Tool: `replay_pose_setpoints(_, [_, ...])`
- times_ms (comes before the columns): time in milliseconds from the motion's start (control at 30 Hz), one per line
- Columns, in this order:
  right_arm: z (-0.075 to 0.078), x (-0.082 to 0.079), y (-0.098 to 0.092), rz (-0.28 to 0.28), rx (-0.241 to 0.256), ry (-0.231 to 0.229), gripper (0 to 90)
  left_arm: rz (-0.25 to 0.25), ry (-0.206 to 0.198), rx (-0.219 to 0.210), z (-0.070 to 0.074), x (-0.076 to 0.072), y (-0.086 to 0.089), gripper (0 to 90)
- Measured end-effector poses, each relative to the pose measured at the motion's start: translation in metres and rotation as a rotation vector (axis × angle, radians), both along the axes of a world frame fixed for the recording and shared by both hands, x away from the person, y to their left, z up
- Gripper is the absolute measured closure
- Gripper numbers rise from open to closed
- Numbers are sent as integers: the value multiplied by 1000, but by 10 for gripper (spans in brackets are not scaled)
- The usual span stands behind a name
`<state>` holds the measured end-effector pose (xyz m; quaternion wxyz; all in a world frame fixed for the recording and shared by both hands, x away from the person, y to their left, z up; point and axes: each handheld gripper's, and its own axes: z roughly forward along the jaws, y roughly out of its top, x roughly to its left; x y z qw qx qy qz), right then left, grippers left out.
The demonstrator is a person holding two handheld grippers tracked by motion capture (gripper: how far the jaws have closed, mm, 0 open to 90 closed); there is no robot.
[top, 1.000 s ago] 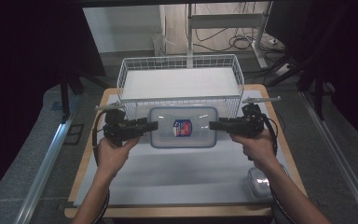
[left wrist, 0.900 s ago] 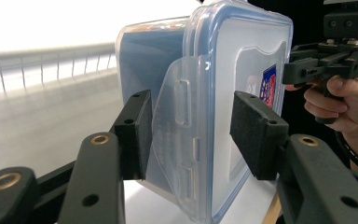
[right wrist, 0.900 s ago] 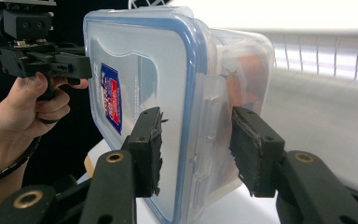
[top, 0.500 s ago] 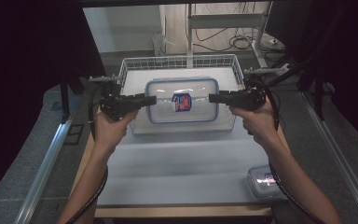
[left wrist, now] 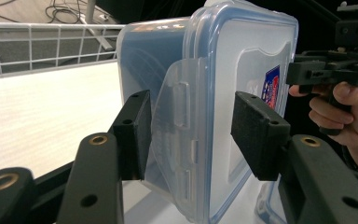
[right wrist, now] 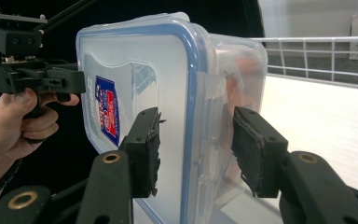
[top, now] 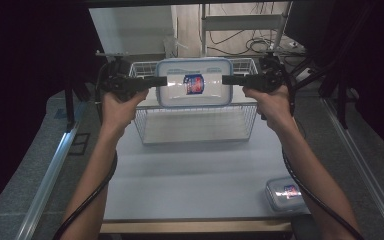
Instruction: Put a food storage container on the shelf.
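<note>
We've got the clear, blue-rimmed plastic lidded box (top: pixel 194 82) clamped by left tool (top: pixel 156 81) and right tool (top: pixel 228 80) at its end latches, rigid but slick.

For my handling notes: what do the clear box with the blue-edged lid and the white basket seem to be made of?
The clear box with blue-edged lid looks like glossy translucent plastic: light passes through and its side clasps look moulded. The white mesh basket seems to be coated metal wire, judging by its thin grid.
</note>
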<state>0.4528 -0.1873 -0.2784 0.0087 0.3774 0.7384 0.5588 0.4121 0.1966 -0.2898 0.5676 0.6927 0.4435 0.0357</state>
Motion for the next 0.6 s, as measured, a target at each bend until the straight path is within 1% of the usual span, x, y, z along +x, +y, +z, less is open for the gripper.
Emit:
replay_pose_setpoints(33, [0,4,0,-3,1,8,525,2,9,-6,-2,8,0,493])
replay_pose_setpoints(67, [-1,7,0,-6,5,18,524,8,20,-13,-3,11,0,493])
replay_pose_setpoints(100, [-2,11,0,-12,8,19,524,11,25,-16,-4,14,0,493])
replay_pose_setpoints(133, [-2,11,0,-12,8,19,524,11,25,-16,-4,14,0,493])
replay_pose_setpoints(167, [-4,17,1,-21,10,33,523,15,38,-22,-8,20,0,493])
replay_pose_setpoints(200, [-6,19,1,-25,13,38,523,15,38,-22,-8,20,0,493])
replay_pose_setpoints(233, [-8,22,1,-29,17,41,523,18,48,-28,-12,24,0,493])
replay_pose_setpoints(333, [-11,26,1,-34,18,50,523,21,55,-30,-15,28,0,492])
replay_pose_setpoints(433, [-15,32,3,-36,16,70,522,28,66,-33,-17,32,1,491])
replay_pose_setpoints(500, [-16,34,4,-38,16,74,521,34,72,-31,-18,34,1,490])
replay_pose_setpoints(567, [-16,36,4,-40,20,82,521,39,81,-41,-19,37,2,489])
replay_pose_setpoints(600, [-16,37,4,-43,19,80,520,40,80,-36,-19,38,3,488])
